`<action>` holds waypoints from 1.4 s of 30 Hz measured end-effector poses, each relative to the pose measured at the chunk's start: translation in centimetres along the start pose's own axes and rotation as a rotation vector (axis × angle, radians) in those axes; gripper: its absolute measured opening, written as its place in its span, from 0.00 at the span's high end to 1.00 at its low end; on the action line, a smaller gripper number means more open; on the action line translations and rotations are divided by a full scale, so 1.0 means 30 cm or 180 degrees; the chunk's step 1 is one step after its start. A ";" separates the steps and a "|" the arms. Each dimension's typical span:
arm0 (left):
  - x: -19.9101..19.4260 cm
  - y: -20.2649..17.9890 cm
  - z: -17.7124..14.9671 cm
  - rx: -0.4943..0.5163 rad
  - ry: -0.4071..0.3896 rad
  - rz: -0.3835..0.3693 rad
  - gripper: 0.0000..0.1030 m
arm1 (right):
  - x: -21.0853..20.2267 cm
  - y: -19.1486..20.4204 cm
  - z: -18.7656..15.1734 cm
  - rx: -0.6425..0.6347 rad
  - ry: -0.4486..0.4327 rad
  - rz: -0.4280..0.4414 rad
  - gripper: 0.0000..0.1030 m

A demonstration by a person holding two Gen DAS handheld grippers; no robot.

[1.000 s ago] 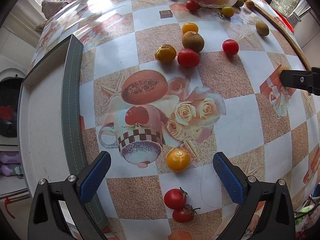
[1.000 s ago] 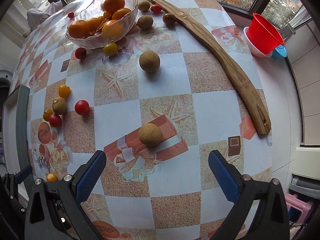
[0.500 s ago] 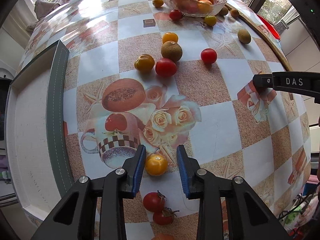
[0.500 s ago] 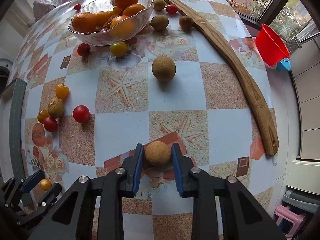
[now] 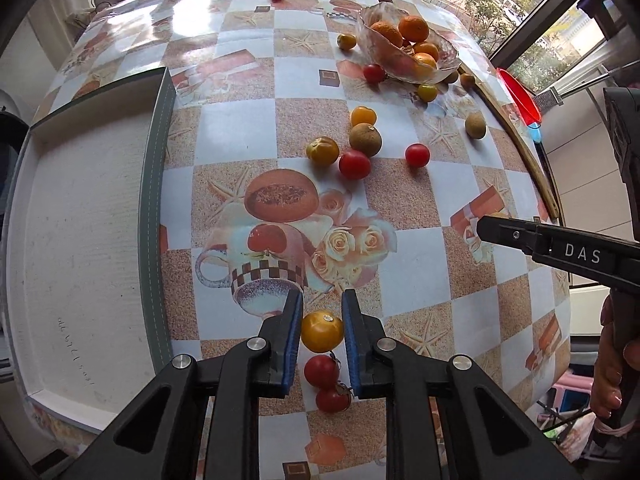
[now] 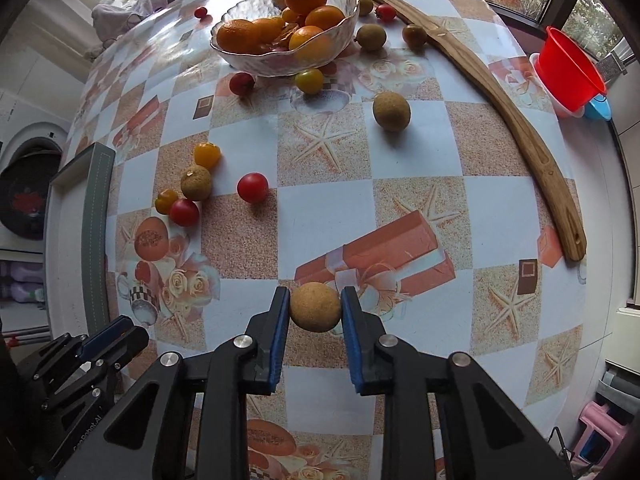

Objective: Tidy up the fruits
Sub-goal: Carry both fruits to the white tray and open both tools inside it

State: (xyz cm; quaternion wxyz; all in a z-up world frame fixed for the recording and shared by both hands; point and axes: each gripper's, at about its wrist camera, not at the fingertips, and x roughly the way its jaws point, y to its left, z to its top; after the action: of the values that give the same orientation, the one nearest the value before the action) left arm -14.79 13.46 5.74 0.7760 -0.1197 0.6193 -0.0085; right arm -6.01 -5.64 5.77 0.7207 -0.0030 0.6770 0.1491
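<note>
My left gripper [image 5: 321, 332] is shut on a yellow tomato [image 5: 322, 330], held a little above the table. Two red tomatoes [image 5: 321, 371] lie just below it. My right gripper [image 6: 315, 312] is shut on a brown longan [image 6: 315, 307], lifted above the patterned tablecloth; it also shows in the left wrist view [image 5: 520, 236]. A glass bowl [image 6: 256, 60] of oranges stands at the far side. Loose tomatoes and longans lie between, such as a red tomato [image 6: 252, 187] and a longan [image 6: 391, 111].
A white tray with a grey rim [image 5: 157, 216] lies along the table's left edge. A long curved wooden stick [image 6: 516, 132] lies at the right. A red cup [image 6: 570, 74] stands beyond it off the table.
Both grippers went from wide open to shut, the left on the yellow tomato and the right on the longan. Both have since lifted their fruit slightly.
</note>
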 end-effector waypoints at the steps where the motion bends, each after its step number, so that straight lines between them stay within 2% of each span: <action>1: -0.015 0.013 -0.005 -0.0016 -0.0021 0.0004 0.79 | 0.002 0.043 -0.014 -0.0031 -0.0004 0.0022 0.73; 7: -0.107 0.130 -0.017 -0.0210 -0.0160 0.0050 0.79 | -0.016 0.178 -0.033 -0.0240 0.0029 0.0126 0.73; 13: -0.168 0.284 -0.032 -0.0472 -0.0294 0.0214 0.79 | -0.005 0.371 -0.035 -0.0554 0.0086 0.0261 0.73; 23: -0.157 0.597 -0.132 -0.0878 -0.0202 0.0618 0.79 | 0.096 0.747 -0.064 -0.1071 0.0269 0.0509 0.73; 28: -0.117 0.685 -0.172 -0.0934 -0.0137 0.0770 0.79 | 0.183 0.880 -0.070 -0.1287 0.0346 0.0460 0.73; 34: -0.076 0.704 -0.183 -0.0808 -0.0090 0.0896 0.78 | 0.264 0.944 -0.047 -0.1404 0.0387 0.0276 0.72; 35: -0.069 0.705 -0.184 -0.0795 -0.0070 0.0904 0.76 | 0.273 0.948 -0.043 -0.1407 0.0390 0.0245 0.72; 36: -0.065 0.706 -0.185 -0.0786 -0.0065 0.0893 0.69 | 0.284 0.947 -0.039 -0.1409 0.0399 0.0213 0.72; 38: -0.065 0.705 -0.182 -0.0772 -0.0114 0.0995 0.22 | 0.305 0.954 -0.036 -0.1424 0.0428 0.0155 0.72; 40: -0.082 0.696 -0.184 -0.0720 -0.0226 0.1097 0.19 | 0.314 0.955 -0.031 -0.1447 0.0421 0.0132 0.72; 42: -0.076 0.694 -0.180 -0.0694 -0.0180 0.1082 0.19 | 0.323 0.971 -0.030 -0.1493 0.0431 0.0161 0.65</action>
State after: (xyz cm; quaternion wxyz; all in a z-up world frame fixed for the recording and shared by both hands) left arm -23.33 33.10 2.74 0.7658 -0.0970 0.6057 0.1931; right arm -12.90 24.06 1.97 0.6494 -0.1632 0.6705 0.3196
